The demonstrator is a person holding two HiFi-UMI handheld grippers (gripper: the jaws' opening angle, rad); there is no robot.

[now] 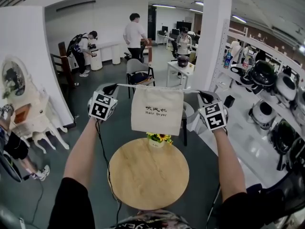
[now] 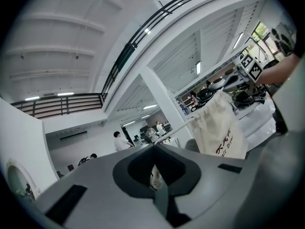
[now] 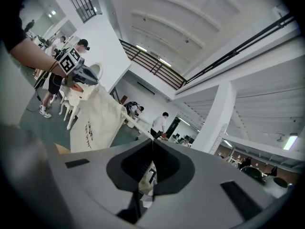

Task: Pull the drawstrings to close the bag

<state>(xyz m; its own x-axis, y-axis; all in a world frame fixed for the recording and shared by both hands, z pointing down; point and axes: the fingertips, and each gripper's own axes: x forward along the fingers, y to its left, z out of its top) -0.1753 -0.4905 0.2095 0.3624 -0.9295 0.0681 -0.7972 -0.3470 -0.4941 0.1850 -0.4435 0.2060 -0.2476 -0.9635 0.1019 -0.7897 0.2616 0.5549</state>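
I have both cords in hand. My left claw (image 1: 111,87) is clenched on the left drawstring (image 1: 126,85). In the left gripper view its jaws meet with the cord (image 2: 174,130) running out from between them toward the bag (image 2: 220,128). My right claw (image 1: 204,96) is clamped on the right drawstring (image 1: 191,91) in the same way. The right gripper view shows its jaws closed with the cord (image 3: 135,124) leading off to the cloth.

The bag (image 1: 157,109) hangs in the air between my two claws, strung on a nearly straight, taut line. It sits above the round table (image 1: 147,178) and the small pot of flowers (image 1: 159,138), touching neither.

As for progress, I judge the grasping done and the pull under way, since the cords look tight. From the head view, though, the bag's top edge looks about as wide as its body, so I cannot say the mouth has gathered much. What is left, I think, is drawing the claws further apart until the opening puckers shut.
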